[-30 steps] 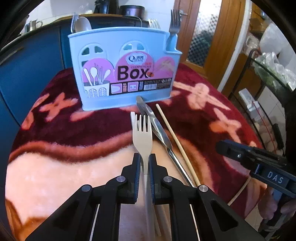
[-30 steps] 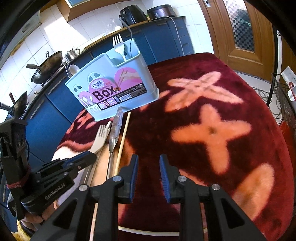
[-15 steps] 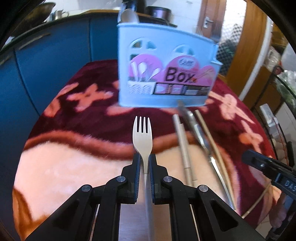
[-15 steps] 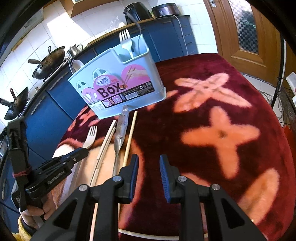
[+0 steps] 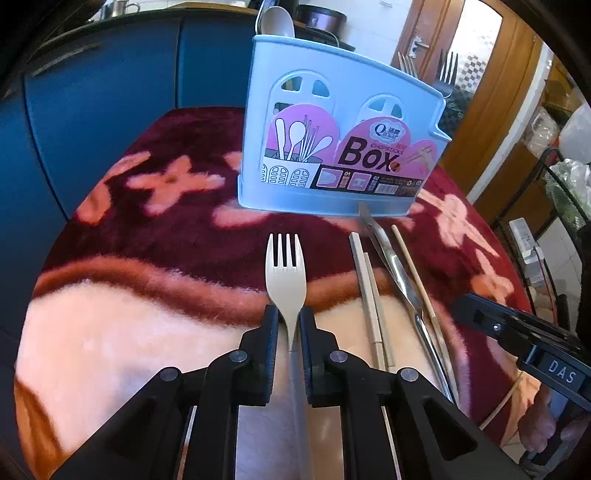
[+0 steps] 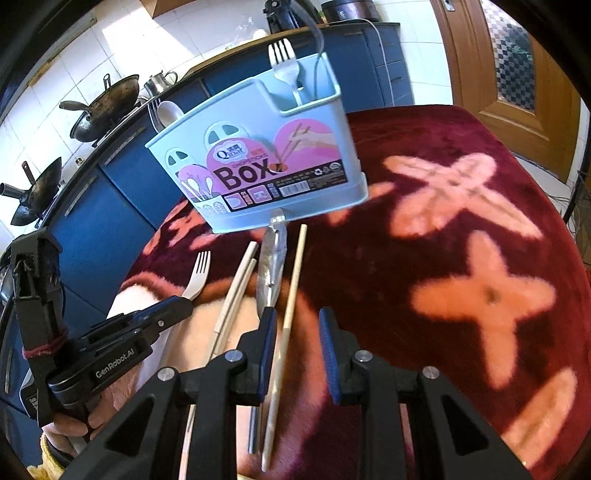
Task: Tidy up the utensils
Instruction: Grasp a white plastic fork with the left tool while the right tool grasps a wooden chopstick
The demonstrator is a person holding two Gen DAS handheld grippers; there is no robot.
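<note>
The blue utensil box [image 5: 343,147] stands far, slightly right of the left gripper [image 5: 288,325], whose jaws have just been opening around the cream fork [image 5: 285,273], apparently no longer pinching; handle near, tines far. The right gripper [image 6: 297,325] gapes, empty.

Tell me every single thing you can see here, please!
utensil box: one, light blue with a pink label, back of the cloth
spoon: one, pale, standing in the box
forks in the box: two show, silvery, right end
loose fork: one, cream, in front of the box
cream chopsticks: two, beside the loose fork
knife: one, silver, tip at the box
wooden chopstick: one, tan, beside the knife
cloth: one, dark red with pink crosses
woks: two, dark, on the counter
left gripper: black, jaws just eased open, loose fork's neck between them
right gripper: black, open, over the wooden chopstick
</note>
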